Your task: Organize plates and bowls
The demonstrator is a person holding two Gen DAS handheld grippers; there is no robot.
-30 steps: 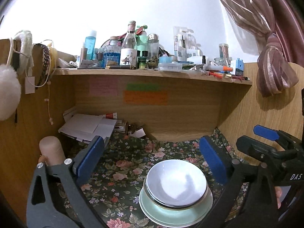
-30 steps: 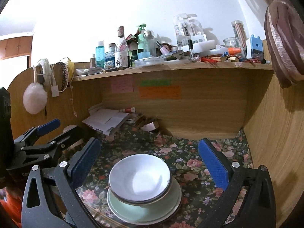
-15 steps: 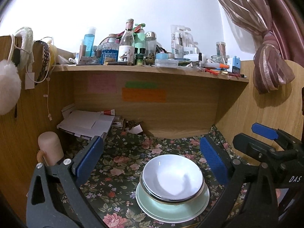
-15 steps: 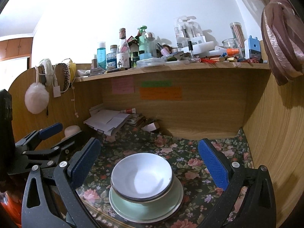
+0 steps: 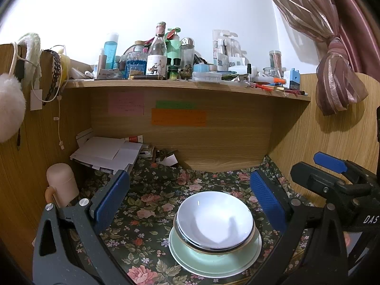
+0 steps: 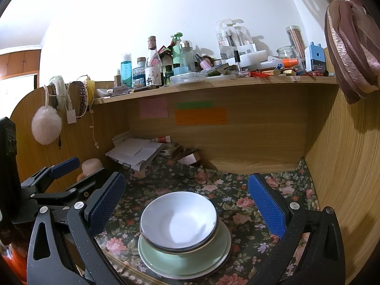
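A white bowl sits nested on other bowls, stacked on pale green plates, on the floral cloth. The stack also shows in the right wrist view, the bowl over the green plates. My left gripper is open and empty, held back from the stack, which lies between its blue pads and a little ahead. My right gripper is open and empty too, with the stack between its pads. Each gripper shows at the edge of the other's view.
A floral cloth covers the desk inside a wooden alcove. A paper pile and a pink cylinder stand at the back left. The shelf above is crowded with bottles. A curtain hangs at the right.
Both grippers have drawn back and risen slightly; the stack sits a little lower and farther in view. Both stay open; the stack has not moved.
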